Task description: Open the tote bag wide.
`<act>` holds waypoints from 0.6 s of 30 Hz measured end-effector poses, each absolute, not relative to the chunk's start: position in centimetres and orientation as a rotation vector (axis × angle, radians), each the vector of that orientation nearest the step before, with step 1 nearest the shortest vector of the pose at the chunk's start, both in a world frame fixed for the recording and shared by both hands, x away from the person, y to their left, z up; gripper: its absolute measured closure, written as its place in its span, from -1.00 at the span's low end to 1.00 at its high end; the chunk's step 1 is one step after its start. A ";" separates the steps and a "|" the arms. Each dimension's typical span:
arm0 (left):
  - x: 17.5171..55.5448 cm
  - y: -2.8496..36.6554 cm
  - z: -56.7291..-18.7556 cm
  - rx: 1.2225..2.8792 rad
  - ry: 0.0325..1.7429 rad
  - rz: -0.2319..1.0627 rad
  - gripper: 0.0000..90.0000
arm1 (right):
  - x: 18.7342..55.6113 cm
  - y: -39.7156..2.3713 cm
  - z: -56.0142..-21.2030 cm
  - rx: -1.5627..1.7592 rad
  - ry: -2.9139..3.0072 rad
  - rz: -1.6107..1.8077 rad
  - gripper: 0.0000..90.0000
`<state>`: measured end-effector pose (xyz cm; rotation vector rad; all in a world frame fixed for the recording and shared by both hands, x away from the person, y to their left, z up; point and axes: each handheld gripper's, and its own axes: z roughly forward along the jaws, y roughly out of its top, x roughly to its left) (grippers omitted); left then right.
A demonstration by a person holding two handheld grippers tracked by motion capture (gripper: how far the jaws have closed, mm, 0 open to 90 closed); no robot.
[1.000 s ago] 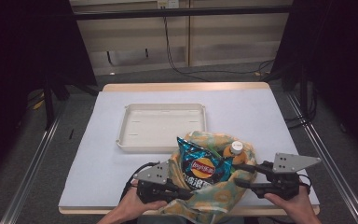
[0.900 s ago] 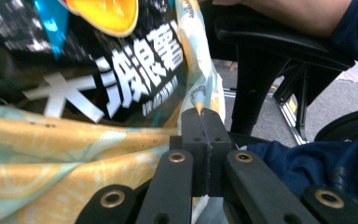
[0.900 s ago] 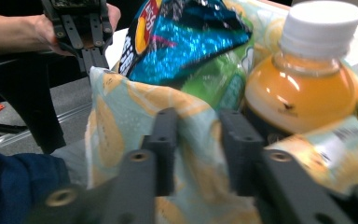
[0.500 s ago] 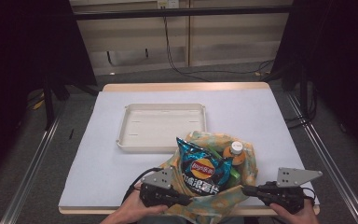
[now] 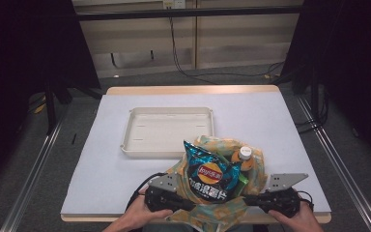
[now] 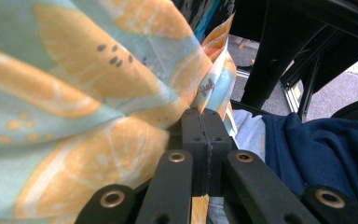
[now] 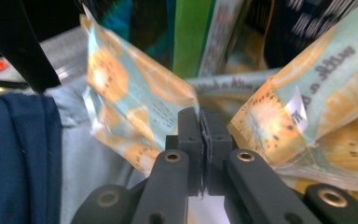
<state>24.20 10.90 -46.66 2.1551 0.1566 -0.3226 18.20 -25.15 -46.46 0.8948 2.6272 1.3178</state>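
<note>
Surface [image 5: 125, 193] carries the white tray [image 5: 166, 130] mid-way back. Fabric bag [image 5: 251, 169] sits at the near edge, overhanging toward me, with chip bag [image 5: 210, 176] and bottle [image 5: 244, 153] poking out. My left gripper [image 6: 200, 119] is clamped on the bag's fabric; my right gripper [image 7: 200, 121] has just been closing and now pinches the opposite flap. Risk: thin pinches slip, bag tips off the edge, contents spill. Versus a second ago, both hands sit lower, bag closer to me.

L gripper [image 6: 204, 122] clamped on orange-print bag [image 6: 74, 93]; navy sleeve [image 6: 317, 154] beside.
</note>
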 end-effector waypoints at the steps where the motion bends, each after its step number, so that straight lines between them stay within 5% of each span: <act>1: 24.2 10.9 -46.7 2.156 0.150 -0.322 1.00 | 18.2 -25.1 -46.5 0.895 2.627 1.318 0.96; 11: 23.9 12.5 -44.5 2.077 0.150 -0.260 0.81 | 17.1 -26.4 -44.8 0.870 2.486 1.473 0.41; 18: 24.5 14.7 -42.0 1.953 0.190 -0.183 0.72 | 16.5 -28.2 -42.4 0.889 2.299 1.587 0.22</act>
